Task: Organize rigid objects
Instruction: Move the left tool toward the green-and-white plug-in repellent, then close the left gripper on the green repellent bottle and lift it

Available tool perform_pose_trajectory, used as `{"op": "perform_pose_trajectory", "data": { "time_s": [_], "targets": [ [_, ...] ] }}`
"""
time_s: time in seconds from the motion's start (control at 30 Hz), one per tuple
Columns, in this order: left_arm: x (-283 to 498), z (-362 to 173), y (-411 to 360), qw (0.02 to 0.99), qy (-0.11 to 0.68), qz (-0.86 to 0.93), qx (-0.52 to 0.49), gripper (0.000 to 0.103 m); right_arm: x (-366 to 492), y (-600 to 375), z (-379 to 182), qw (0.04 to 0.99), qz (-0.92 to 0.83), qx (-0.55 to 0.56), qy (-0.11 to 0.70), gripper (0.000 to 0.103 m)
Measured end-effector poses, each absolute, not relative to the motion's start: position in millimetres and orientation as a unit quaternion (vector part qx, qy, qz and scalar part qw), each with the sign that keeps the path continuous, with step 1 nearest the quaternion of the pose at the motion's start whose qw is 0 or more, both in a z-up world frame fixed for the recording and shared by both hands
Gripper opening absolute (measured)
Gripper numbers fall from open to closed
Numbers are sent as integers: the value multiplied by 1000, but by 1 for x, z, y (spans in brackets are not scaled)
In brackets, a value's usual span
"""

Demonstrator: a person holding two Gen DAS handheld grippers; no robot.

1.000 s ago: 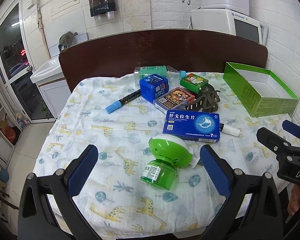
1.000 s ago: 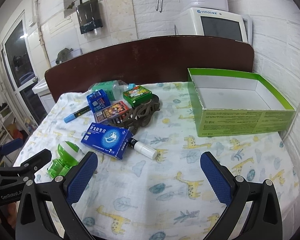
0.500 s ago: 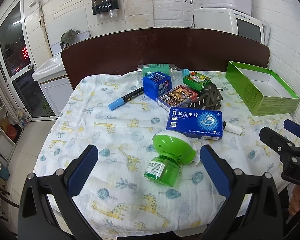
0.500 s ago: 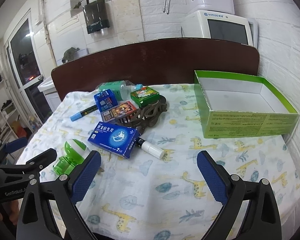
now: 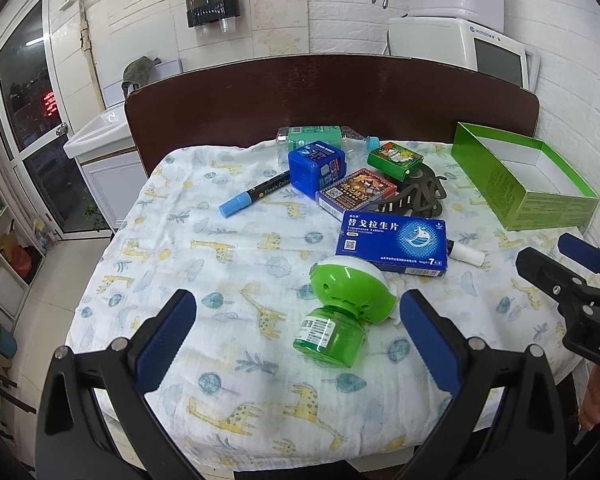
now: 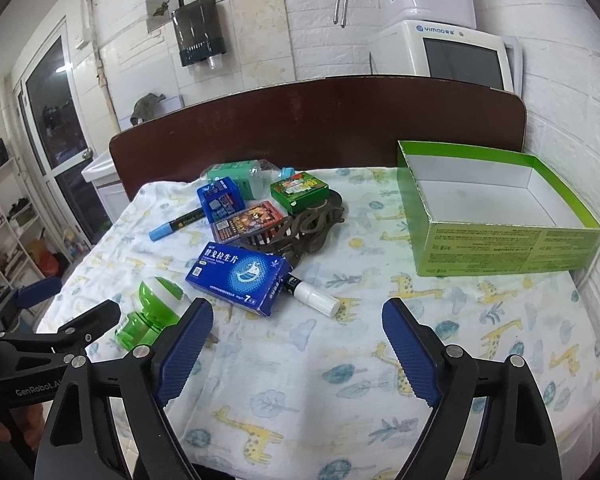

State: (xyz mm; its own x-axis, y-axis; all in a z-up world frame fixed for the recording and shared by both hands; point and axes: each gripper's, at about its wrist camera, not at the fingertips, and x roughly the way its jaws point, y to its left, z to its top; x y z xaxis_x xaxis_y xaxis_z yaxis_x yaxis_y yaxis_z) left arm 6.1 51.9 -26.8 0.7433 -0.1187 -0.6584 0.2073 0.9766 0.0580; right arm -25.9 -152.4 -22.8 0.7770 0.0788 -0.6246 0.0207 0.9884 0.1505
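The near strip of the giraffe-print cloth (image 6: 300,380) lay bare ahead of the right gripper (image 6: 296,344), giving open passage to the green box (image 6: 500,248) at the right wall. The box interior was unoccupied. The green repellent bottle (image 5: 340,312) lay on its side between the spread fingers of the left gripper (image 5: 296,328). Beyond it, the blue medicine carton (image 5: 394,244) rested against a white tube (image 5: 466,255). The remaining clutter was packed against the dark headboard (image 5: 332,96), which closed off the far side.

Left tool (image 5: 296,328) gapes wide above the green bottle (image 5: 338,312).
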Motion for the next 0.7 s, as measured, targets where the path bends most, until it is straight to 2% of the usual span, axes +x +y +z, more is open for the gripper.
{"op": "perform_pose_trajectory", "data": {
  "time_s": [0.7],
  "targets": [
    [6, -35, 58, 929, 356, -82, 65, 102, -22, -142, -30, 930, 57, 83, 353, 86]
  ]
}}
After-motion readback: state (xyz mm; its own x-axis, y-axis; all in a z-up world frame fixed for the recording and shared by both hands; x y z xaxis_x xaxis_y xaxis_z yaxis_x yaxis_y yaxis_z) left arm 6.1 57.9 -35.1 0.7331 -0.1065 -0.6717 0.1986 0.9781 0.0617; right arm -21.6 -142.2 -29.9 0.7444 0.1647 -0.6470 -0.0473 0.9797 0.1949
